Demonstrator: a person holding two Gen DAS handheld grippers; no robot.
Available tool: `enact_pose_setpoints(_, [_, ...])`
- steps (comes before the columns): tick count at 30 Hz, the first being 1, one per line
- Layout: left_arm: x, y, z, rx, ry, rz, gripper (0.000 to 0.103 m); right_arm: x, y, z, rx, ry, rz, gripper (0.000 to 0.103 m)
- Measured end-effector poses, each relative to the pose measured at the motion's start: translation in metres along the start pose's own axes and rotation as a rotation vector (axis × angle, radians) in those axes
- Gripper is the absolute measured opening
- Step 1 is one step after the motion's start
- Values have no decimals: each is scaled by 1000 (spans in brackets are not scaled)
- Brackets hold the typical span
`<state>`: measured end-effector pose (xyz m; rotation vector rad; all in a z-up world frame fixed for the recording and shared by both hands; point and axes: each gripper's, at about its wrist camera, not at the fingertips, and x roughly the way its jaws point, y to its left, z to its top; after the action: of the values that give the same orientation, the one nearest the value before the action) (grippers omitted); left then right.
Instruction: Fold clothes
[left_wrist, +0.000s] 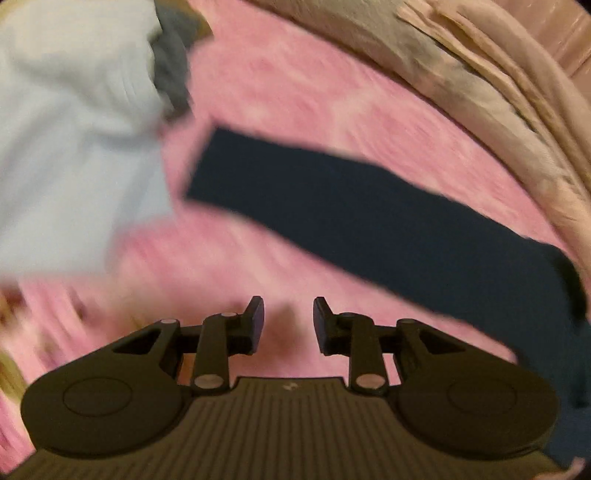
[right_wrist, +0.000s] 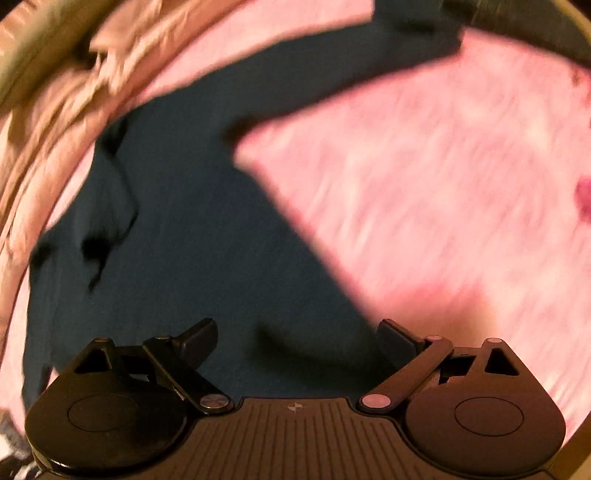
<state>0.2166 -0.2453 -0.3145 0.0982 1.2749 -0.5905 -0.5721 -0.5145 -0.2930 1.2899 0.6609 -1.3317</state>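
Note:
A dark navy long-sleeved garment (right_wrist: 192, 229) lies spread on a pink bedsheet (right_wrist: 443, 206). Its sleeve (left_wrist: 351, 214) stretches across the middle of the left wrist view, the cuff end toward the left. My left gripper (left_wrist: 288, 325) is open and empty, above the pink sheet just short of the sleeve. My right gripper (right_wrist: 297, 345) is wide open and empty, over the garment's body near its edge. Both views are motion-blurred.
A pale blue-white garment (left_wrist: 74, 140) lies at the left with a grey cloth (left_wrist: 173, 66) behind it. A crumpled beige-pink blanket (left_wrist: 498, 92) runs along the far side of the bed and also shows in the right wrist view (right_wrist: 66, 92).

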Motion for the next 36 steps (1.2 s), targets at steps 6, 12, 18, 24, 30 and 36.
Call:
enact_pose_setpoints(6, [-20, -65, -69, 34, 35, -114, 23, -24, -67, 83, 12, -245, 2, 95])
enact_pose_setpoints(12, [-27, -134, -107, 84, 18, -140, 24, 1, -92, 170, -200, -363, -108, 95])
enact_pose_setpoints(18, [-27, -197, -139, 142, 15, -143, 24, 72, -90, 205, -598, -307, -300, 54])
enact_pose_setpoints(24, [-28, -240, -158, 193, 8, -145, 24, 48, -167, 197, -161, -355, -157, 13])
enact_pose_setpoints(30, [-24, -260, -152, 179, 9, -169, 25, 2, -262, 186, 488, -407, 32, 63])
enact_pose_setpoints(36, [-2, -285, -141, 219, 38, -235, 28, -33, -254, 162, 459, -416, 67, 82])
